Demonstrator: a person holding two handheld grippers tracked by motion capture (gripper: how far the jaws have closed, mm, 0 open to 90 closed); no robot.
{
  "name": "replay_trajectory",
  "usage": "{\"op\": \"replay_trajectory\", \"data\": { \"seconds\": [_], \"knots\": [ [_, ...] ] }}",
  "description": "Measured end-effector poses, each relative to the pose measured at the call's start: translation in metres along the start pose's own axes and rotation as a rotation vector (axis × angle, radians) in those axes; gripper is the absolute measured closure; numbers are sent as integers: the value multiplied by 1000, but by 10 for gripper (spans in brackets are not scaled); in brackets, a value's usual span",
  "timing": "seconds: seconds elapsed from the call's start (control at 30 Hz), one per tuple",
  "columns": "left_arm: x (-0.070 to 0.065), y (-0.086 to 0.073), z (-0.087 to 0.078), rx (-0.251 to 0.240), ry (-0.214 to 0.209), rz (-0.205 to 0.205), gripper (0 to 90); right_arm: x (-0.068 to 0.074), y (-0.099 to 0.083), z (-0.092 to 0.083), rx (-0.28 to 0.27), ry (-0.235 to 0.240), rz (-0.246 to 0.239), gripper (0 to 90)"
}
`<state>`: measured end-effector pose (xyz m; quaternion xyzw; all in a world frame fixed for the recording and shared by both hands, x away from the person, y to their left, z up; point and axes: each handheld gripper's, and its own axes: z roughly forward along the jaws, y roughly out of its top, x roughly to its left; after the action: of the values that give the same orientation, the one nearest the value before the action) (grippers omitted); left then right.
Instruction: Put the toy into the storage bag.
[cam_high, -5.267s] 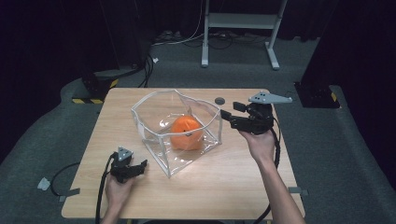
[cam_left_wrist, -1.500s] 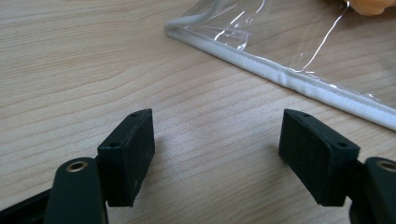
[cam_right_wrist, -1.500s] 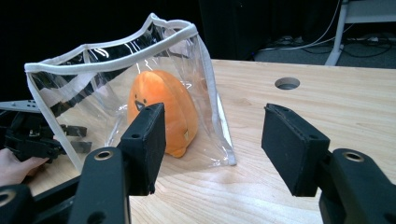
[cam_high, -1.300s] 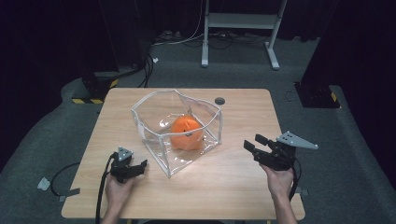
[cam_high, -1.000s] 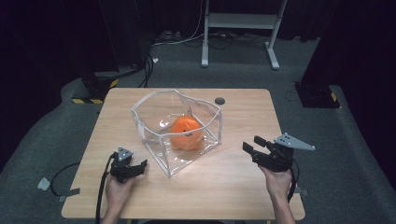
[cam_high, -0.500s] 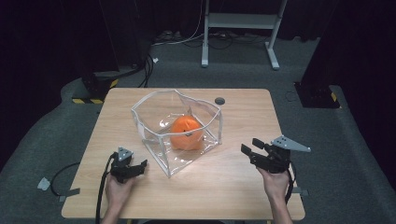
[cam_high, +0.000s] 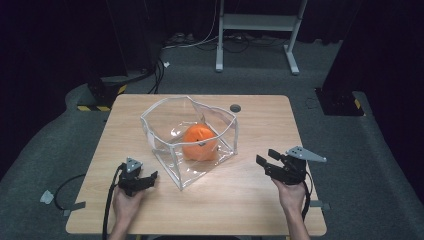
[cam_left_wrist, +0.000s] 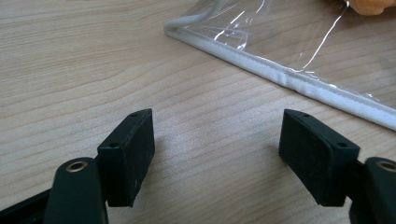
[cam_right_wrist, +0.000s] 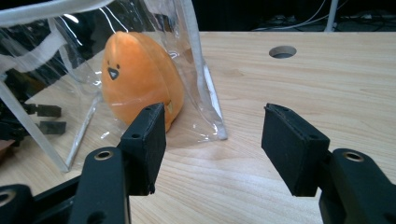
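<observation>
A: We start with the tabletop (cam_high: 250, 200), pale wood, with a small round hole (cam_high: 235, 108) near its far edge. Around it we see grey carpet (cam_high: 390, 165) and, beyond it, a white metal frame (cam_high: 255, 22) on the floor.

B: Next down in size we have the clear plastic bag (cam_high: 170, 125), standing open in the middle of the tabletop, its white-edged rim spread wide and one flap lying flat toward us.

A: Inside it sits the orange plush toy (cam_high: 199, 142), upright on the bag's floor toward the right wall. In the right gripper view we see its small black beak and eye through the plastic (cam_right_wrist: 140, 79).

B: Then our two hands. Our left tongs (cam_high: 142, 180) rest low on the tabletop at the near left, just beside the bag's flat flap. In the left gripper view the jaws stand wide apart with bare wood between them, and the bag's white seam (cam_left_wrist: 289, 79) runs just ahead of them.

A: Our right tongs (cam_high: 265, 162) sit at the near right, well apart from the bag, pointing left toward it. Their jaws stand apart with nothing held; in the right gripper view we see wood between them.
</observation>
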<state>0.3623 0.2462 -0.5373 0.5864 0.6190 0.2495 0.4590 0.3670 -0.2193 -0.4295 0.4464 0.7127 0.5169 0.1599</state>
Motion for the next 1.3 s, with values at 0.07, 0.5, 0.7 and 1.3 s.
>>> {"op": "replay_trajectory", "data": {
  "seconds": [0.07,0.5,0.7,1.3],
  "knots": [
    [0,0,0,0,0,0,268,-1,-1,2,7,-4,-1,401],
    [0,0,0,1,1,0,268,-4,-10,20,59,-20,-11,401],
    [0,0,0,0,1,-1,268,-4,-16,31,88,-25,-14,401],
    [0,0,0,2,1,1,268,-4,-24,52,148,-52,-38,401]
  ]
}}
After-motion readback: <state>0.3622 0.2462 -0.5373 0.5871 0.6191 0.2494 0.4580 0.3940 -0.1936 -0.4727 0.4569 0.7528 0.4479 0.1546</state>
